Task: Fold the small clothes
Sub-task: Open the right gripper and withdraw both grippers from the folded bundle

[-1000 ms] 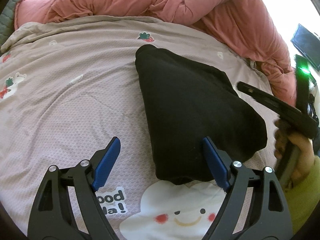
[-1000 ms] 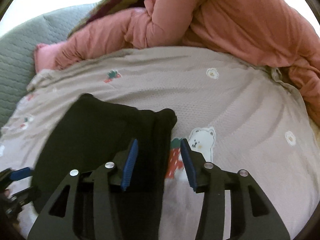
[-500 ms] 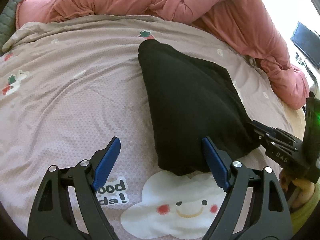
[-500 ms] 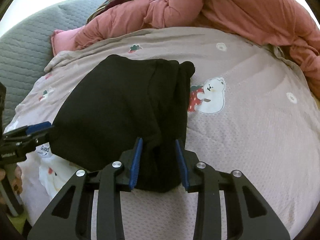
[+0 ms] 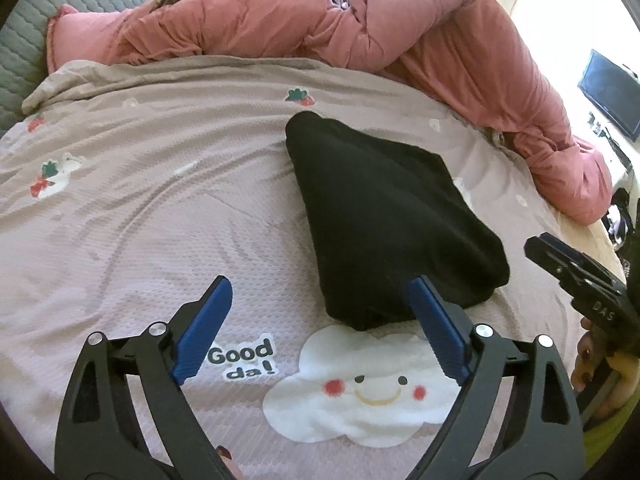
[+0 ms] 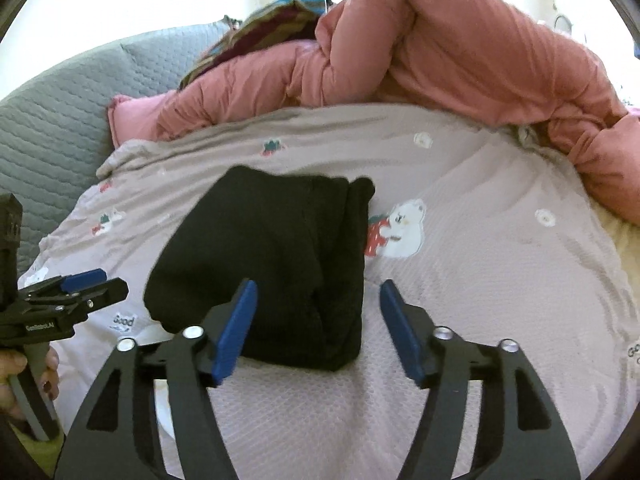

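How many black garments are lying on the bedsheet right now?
1: a folded black knit garment on the mauve cartoon-print bedsheet, just beyond the white cloud print. Others may hide under the pink duvet.

A home bedroom: cartoon-print bedsheet [image 5: 160, 208], pink duvet [image 5: 460, 52], quilted headboard [image 6: 60, 112].

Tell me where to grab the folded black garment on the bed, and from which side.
Judging by its pose, grip the black garment at its thick near-right corner, coming in low from the near edge with the open right hand-held gripper. The stacked layers bulge there and lie nearest its fingers, so one pinch should catch all of them.
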A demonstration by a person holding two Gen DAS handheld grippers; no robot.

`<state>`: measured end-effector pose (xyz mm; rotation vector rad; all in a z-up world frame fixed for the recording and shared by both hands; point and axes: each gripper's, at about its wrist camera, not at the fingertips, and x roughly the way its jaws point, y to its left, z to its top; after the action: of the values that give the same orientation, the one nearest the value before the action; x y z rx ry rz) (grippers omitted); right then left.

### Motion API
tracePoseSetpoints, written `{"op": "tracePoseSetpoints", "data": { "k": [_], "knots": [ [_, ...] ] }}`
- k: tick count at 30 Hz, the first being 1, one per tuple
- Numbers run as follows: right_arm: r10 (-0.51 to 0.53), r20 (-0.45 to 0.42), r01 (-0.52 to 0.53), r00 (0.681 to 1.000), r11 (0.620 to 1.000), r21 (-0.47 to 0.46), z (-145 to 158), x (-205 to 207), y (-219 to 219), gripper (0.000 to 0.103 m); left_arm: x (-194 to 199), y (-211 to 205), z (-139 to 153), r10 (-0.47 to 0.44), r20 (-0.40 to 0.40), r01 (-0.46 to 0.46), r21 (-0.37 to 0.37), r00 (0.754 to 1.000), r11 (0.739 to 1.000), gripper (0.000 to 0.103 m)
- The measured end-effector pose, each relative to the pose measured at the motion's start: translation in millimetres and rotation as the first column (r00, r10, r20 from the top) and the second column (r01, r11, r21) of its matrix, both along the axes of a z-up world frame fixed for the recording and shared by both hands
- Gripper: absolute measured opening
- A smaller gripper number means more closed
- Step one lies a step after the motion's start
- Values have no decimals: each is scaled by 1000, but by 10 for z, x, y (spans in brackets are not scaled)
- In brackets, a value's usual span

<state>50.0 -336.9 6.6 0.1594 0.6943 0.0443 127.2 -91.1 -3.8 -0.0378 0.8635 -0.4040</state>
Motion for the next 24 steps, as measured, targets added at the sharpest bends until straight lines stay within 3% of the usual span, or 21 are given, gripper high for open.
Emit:
{"op": "tracePoseSetpoints", "data": {
  "k": [2, 4, 7, 17, 24],
  "knots": [
    [-11, 34, 11, 999, 1000, -4, 88, -90, 10, 80, -46, 19, 53, 1, 18, -1, 3, 1000, 1000, 93],
    [-11, 57, 12, 998, 1000, -14, 157, -164, 35, 81, -107, 35, 124, -6, 39, 6, 2, 999, 1000, 93],
    [-32, 92, 35, 995, 999, -34, 239, -286, 72, 96, -203, 74, 219, -8, 66, 8, -2, 998, 1000, 93],
    [-29, 156, 45, 987, 994, -96, 375, -626, 217, 98, -476, 159, 339, 15, 123, -19, 33, 992, 999, 93],
    [-24, 149, 40, 988, 994, -105, 364, -782, 301, 98, -684, 244, 346, 24, 146, -31, 46, 989, 998, 93]
  ]
}}
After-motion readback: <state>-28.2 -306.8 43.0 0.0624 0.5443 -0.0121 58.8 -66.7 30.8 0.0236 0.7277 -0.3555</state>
